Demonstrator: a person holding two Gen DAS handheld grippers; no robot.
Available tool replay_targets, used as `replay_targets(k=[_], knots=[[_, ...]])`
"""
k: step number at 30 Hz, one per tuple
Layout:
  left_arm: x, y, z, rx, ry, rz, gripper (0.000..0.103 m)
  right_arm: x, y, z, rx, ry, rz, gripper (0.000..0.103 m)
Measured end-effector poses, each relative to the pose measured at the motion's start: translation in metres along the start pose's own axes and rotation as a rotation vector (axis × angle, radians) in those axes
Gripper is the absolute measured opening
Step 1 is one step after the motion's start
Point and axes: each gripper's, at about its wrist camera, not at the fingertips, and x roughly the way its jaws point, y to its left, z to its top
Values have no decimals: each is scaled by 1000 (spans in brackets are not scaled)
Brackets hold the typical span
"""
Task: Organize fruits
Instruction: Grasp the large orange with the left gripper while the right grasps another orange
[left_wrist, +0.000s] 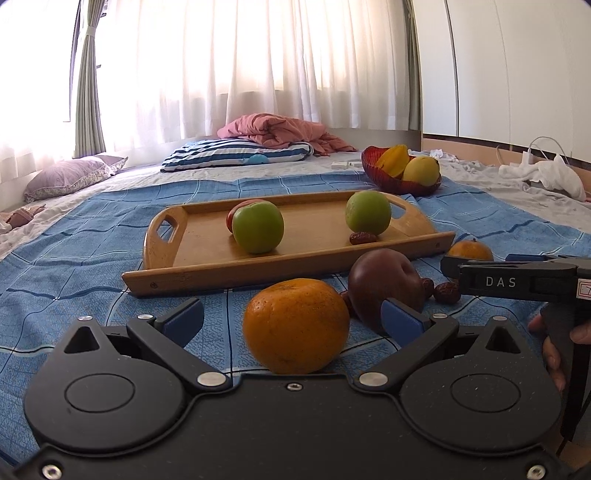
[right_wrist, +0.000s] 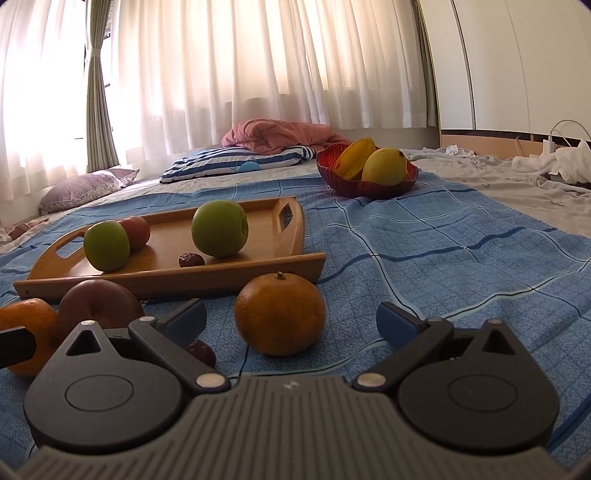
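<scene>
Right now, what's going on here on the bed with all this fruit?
A person is sorting fruit with two handheld grippers. The left gripper is open around one orange; the right gripper is open around another orange. Neither is gripped. The wooden tray holds two green apples, a red fruit and a date. A dark red apple and loose dates lie on the blue cloth.

Behind the blue checked cloth (right_wrist: 424, 236) lie a striped pillow (left_wrist: 236, 155), a pink blanket (left_wrist: 277, 131) and a purple pillow (left_wrist: 70, 175) — white curtains (right_wrist: 258, 62) hang behind.
</scene>
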Motion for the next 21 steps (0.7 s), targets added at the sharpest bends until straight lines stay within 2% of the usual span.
replay_targets(k=[9,11,21], knots=[[3,0,-2,-16,14,-18,95,5,0,-2,-1,24,12,103],[4,0,-2,-21,21,-21,88,4,0,-2,0,23,13,103],[8,2,-2,-36,40,-34,83,4,0,-3,1,21,12,103]])
